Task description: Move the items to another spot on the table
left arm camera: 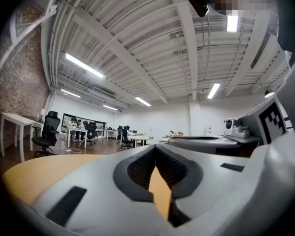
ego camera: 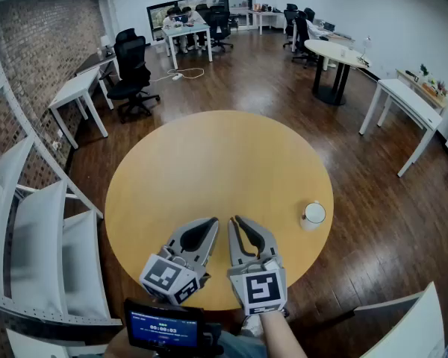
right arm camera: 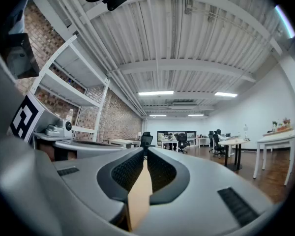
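Head view: your white round item [ego camera: 312, 215] sits near the table's [ego camera: 209, 155] right edge, too small to identify. Left gripper [ego camera: 210, 222] view: jaws closed, empty. Right gripper [ego camera: 237, 221] view: likewise closed on nothing.

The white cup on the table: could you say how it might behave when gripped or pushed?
The cup looks small and rigid, so it is probably light and shape-holding. Its round wall may slip between jaws. It stands close to the table edge, so a push outward could drop it.
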`<state>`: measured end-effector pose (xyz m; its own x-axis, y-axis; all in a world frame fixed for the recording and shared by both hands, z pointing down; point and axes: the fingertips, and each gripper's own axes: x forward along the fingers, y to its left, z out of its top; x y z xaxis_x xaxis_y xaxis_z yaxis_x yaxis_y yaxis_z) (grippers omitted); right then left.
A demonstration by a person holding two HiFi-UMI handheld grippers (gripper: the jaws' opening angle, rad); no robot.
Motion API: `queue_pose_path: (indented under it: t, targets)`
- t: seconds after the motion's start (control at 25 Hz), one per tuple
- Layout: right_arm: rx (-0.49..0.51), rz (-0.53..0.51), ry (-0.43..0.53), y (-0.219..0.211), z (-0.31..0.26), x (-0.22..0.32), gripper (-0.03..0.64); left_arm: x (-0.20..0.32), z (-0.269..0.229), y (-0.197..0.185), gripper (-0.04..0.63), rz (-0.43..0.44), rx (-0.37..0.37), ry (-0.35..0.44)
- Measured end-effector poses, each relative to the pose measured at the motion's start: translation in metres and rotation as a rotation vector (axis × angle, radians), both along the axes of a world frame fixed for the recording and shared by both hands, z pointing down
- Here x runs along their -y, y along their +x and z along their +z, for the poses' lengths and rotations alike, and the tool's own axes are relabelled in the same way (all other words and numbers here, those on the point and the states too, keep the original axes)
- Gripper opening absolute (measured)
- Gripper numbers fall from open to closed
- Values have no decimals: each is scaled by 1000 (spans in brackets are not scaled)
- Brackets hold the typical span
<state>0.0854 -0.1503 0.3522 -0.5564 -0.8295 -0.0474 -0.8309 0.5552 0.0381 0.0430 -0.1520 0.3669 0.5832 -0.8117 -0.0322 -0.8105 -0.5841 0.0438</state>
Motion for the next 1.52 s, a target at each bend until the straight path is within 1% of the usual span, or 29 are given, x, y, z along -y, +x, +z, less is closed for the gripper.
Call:
queue_pose_path:
  t: [0.08,0.12,0.16,0.24,0.36,0.6,0.68,0.8,0.84,0.96,1.0,1.2,1.24,1.36,1.4,1.48,1.52]
  targets:
    - [0,4,-13,21,4,3,41,4,3,23,6,14,3,-5]
    - [-1,7,-18,31,6,5,76,6,5,35,6,23,5,-8]
    - [-4,12,-22,42,8,8,96,8,7,47,6,33,8,-10]
    - [-11,33,-26,65,13,12,98,11,11,72,6,57,13,-13]
    - [-13,76,-42,99,21,18,158,14,19,104,6,93,14,-26]
    - [-3,163,-63,158,35,30,218,23,31,149,6,127,5,-51]
    - [0,191,-67,177,42,35,257,26,33,163,6,136,5,-52]
    - [-6,220,-84,198,54,44,269,32,38,182,6,147,2,-64]
    - [-17,223,-102,202,58,46,290,34,41,187,6,149,1,-70]
    - [-33,237,-131,211,74,56,296,42,52,195,6,146,-1,-88]
    - [-35,242,-132,214,81,61,313,46,57,197,6,144,0,-95]
    - [-51,254,-154,229,112,82,322,61,80,209,6,142,5,-138]
    - [-57,254,-163,231,118,86,342,64,84,210,6,140,4,-147]
    - [-73,258,-203,235,137,96,350,74,95,212,6,129,5,-165]
    - [-79,262,-211,237,145,100,384,77,99,212,6,124,6,-171]
    - [-85,265,-230,240,159,106,397,84,107,213,5,116,8,-183]
    - [-85,263,-242,241,166,109,416,87,111,214,5,114,7,-190]
